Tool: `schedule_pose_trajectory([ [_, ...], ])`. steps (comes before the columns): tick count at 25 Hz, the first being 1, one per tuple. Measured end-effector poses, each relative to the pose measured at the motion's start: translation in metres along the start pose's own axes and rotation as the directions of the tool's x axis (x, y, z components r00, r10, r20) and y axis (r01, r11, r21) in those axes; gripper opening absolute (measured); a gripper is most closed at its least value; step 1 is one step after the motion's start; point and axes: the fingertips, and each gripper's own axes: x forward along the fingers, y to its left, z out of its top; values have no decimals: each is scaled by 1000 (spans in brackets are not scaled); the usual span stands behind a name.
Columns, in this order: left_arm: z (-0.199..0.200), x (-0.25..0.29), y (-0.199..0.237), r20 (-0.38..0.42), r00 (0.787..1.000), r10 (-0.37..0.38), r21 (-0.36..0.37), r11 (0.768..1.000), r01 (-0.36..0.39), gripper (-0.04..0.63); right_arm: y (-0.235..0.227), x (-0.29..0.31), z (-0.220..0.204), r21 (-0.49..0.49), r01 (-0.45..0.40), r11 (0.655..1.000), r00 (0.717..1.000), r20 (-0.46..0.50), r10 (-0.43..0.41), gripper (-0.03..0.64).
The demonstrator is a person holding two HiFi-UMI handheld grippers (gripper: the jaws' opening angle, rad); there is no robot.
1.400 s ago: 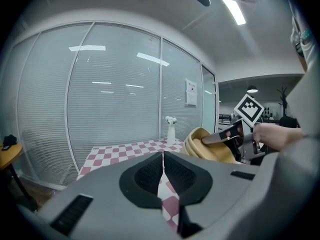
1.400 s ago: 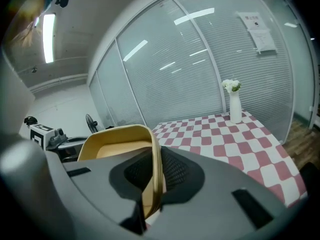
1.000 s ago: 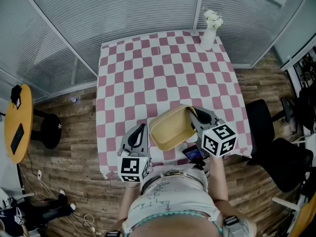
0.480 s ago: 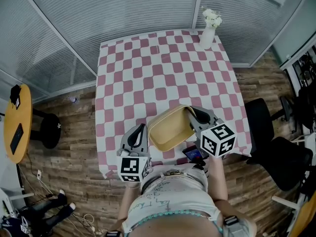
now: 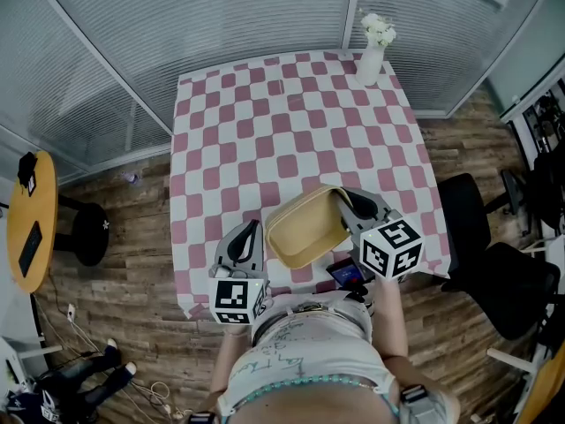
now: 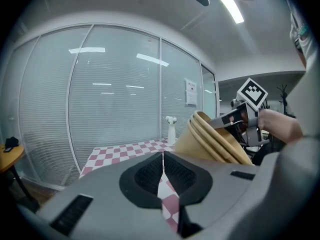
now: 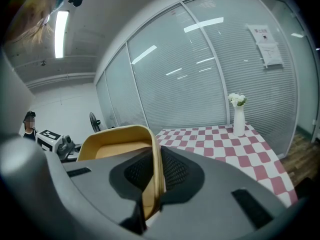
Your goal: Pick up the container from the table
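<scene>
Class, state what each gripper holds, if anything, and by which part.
The right gripper grips the tan container by its rim wall; left gripper is shut, empty.

No writing can be read: the white notice [image 7: 265, 46] on the glass wall, above and right of the vase [image 7: 239, 115], carries print too small to make out, and the left marker cube [image 5: 233, 300] and right marker cube [image 5: 391, 248] show only black-and-white square patterns.

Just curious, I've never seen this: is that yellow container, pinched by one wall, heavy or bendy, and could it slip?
Probably light: the right tool holds the container tilted by one thin wall alone. It seems fairly stiff, since that wall shows no bend between the jaws. It might pivot or slip, as the grip sits at one edge, off centre.
</scene>
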Motion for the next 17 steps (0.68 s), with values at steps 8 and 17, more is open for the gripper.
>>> schedule_pose_trajectory([
  [8,-4,-1,1,-8,1000,7,-2,1000,-7,18,-1,1,-3,-10,0,1000,1000,-9,0,18],
  [17,-3,1,1,-9,1000,10,-1,1000,-10,18,-4,2,-5,-18,1,1000,1000,-22,-1,18],
])
